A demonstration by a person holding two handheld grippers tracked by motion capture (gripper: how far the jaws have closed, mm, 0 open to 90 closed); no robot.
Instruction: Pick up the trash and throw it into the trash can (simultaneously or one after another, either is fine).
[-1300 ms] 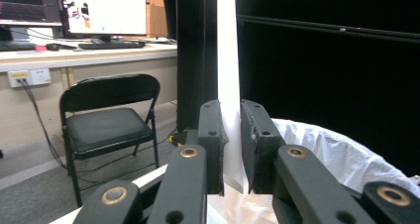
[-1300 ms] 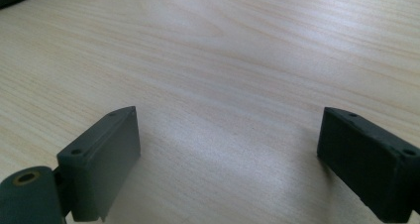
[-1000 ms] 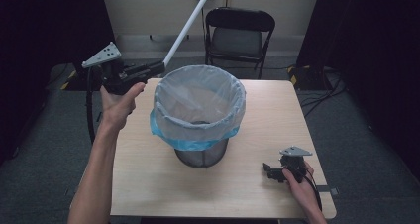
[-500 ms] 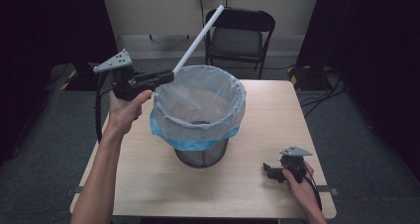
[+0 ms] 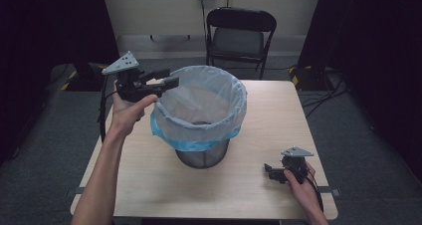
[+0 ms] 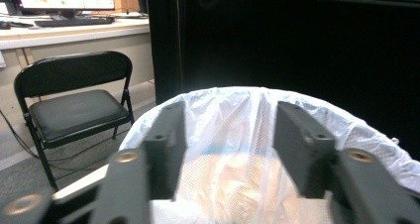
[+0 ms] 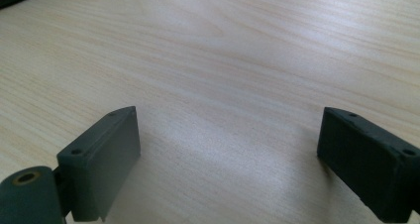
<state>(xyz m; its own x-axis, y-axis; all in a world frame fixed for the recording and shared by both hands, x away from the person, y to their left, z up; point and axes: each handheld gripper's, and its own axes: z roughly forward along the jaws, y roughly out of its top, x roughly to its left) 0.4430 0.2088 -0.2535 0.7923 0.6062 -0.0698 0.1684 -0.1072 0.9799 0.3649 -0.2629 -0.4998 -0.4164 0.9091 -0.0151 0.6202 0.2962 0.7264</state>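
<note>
A black mesh bin (image 5: pixel 201 156) lined with a pale blue-white bag (image 5: pixel 199 110) stands in the middle of the wooden table (image 5: pixel 149 185). My left gripper (image 5: pixel 169 80) hovers at the bin's left rim, pointing across the opening. It is open and holds nothing. In the left gripper view the jaws of the left gripper (image 6: pixel 228 140) stand apart above the bag's rim (image 6: pixel 228 100). My right gripper (image 5: pixel 271 171) rests low at the table's near right. Its right gripper view shows the gripper (image 7: pixel 228 149) wide open over bare wood (image 7: pixel 223 60).
A black folding chair (image 5: pixel 239 33) stands behind the table, also visible as the chair (image 6: pixel 74 105) in the left gripper view. Cables lie on the grey floor at the right (image 5: pixel 323 88). Dark curtains close off both sides.
The long white rod that the left gripper held slanting up and back has gone from it. The left gripper has opened and moved slightly right to the bin's rim. The right gripper stayed put.
</note>
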